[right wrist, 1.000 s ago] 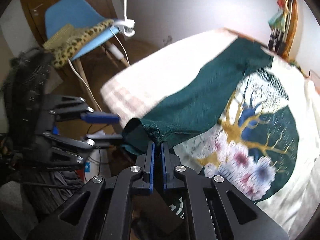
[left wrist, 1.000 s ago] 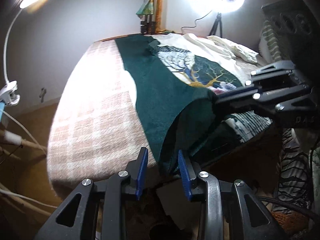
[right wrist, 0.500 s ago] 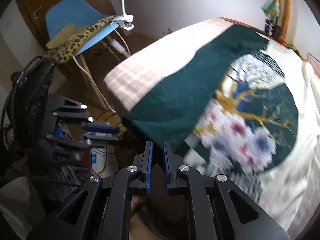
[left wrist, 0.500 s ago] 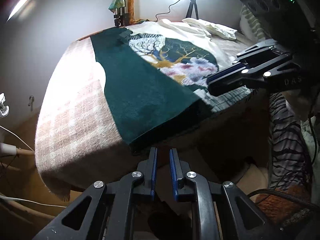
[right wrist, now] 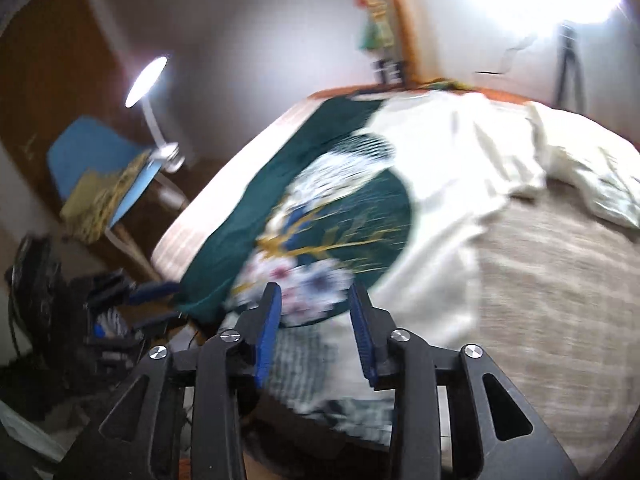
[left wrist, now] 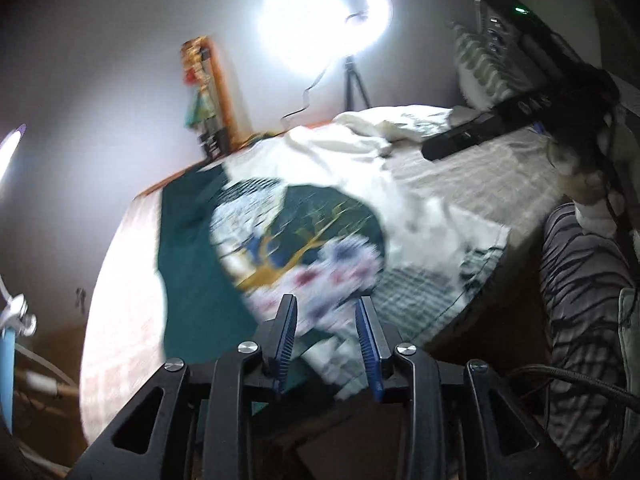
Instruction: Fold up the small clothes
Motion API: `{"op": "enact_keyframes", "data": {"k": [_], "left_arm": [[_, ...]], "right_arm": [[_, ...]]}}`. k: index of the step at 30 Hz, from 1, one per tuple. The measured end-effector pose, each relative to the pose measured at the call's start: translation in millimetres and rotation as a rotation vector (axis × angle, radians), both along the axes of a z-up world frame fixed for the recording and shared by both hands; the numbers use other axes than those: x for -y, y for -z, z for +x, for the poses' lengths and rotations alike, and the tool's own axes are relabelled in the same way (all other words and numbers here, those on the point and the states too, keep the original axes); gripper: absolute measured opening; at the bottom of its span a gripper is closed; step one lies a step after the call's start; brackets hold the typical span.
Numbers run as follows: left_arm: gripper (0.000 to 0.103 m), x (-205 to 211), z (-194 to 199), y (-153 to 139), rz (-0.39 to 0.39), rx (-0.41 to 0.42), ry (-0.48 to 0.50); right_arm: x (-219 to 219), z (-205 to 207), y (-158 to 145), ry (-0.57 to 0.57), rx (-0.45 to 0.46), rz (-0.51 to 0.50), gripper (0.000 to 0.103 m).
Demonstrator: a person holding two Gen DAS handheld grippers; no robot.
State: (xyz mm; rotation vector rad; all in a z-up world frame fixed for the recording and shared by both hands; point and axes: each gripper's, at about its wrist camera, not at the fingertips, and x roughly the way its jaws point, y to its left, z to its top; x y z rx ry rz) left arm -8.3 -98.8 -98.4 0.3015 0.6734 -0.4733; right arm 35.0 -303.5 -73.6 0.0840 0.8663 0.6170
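A green and white shirt [left wrist: 312, 240] with a tree-and-flower print lies flat on the plaid-covered table [left wrist: 120, 280], its green side folded over on the left. My left gripper [left wrist: 325, 304] hovers over the shirt's near hem. Its jaws are opening and no cloth is pinched between them. My right gripper [right wrist: 315, 292] hangs over the same hem by the flower print [right wrist: 304, 280], jaws also opening and holding nothing. The right gripper [left wrist: 472, 136] shows in the left wrist view at the far right. The left gripper [right wrist: 148, 292] shows at the left table corner in the right wrist view. Both views are motion-blurred.
A pile of cream clothes [right wrist: 580, 168] lies at the table's far right. A ring light [left wrist: 324, 20] stands behind the table. A desk lamp [right wrist: 146, 80] and a blue chair [right wrist: 92, 152] with spotted cloth stand to the left. A person's striped trousers [left wrist: 580, 300] are at the right.
The right gripper let go of the green edge, which now lies flat. Both grippers swung right along the near hem toward the print, and their jaws went from nearly shut to open.
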Motion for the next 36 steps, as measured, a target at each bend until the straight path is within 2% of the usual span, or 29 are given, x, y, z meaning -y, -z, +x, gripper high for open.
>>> {"op": "enact_keyframes", "data": {"k": [2,4,7,9,13,19,27,29,32,34,35,36], "left_arm": [[0.034,21.9,3.2,1.9,0.003,-0.003,0.043],[0.036,41.0,0.8,3.3,0.011,-0.001,0.080],[0.045,75.6,2.2,10.0,0.022,-0.011,0.147],[0.047,97.4,1.5,12.9,0.022,-0.012,0.182],[0.056,132.0,5.2,19.6,0.019,-0.028,0.227],[0.060,169.0,12.7,32.5,0.024,-0.083,0.277],[0.062,190.3,19.1,43.6,0.030,-0.125,0.293],[0.059,192.1,23.0,45.8,0.032,-0.130,0.273],[0.046,192.5,30.6,51.6,0.047,-0.154,0.243],[0.029,190.4,34.2,51.7,0.018,-0.172,0.239],[0.027,190.8,35.4,51.8,0.016,-0.173,0.236],[0.020,191.5,36.0,51.7,0.014,-0.169,0.237]], "right_arm": [[22.0,5.9,-1.7,0.047,0.005,0.001,0.037],[48.8,12.7,-1.8,0.086,-0.006,0.013,0.048],[83.1,25.2,-1.2,0.145,-0.022,0.030,0.048],[105.8,36.2,1.2,0.180,-0.041,0.055,0.048],[136.6,61.1,11.3,0.218,-0.092,0.113,0.048],[151.8,103.4,33.2,0.238,-0.171,0.177,0.048],[144.6,162.9,57.5,0.244,-0.258,0.208,0.048],[142.2,174.8,62.9,0.250,-0.270,0.210,0.048],[138.3,191.8,72.0,0.275,-0.285,0.208,0.048],[136.9,200.6,79.0,0.291,-0.307,0.223,0.048],[136.4,204.6,82.1,0.298,-0.316,0.230,0.048],[136.9,207.4,83.5,0.304,-0.316,0.239,0.048]]}}
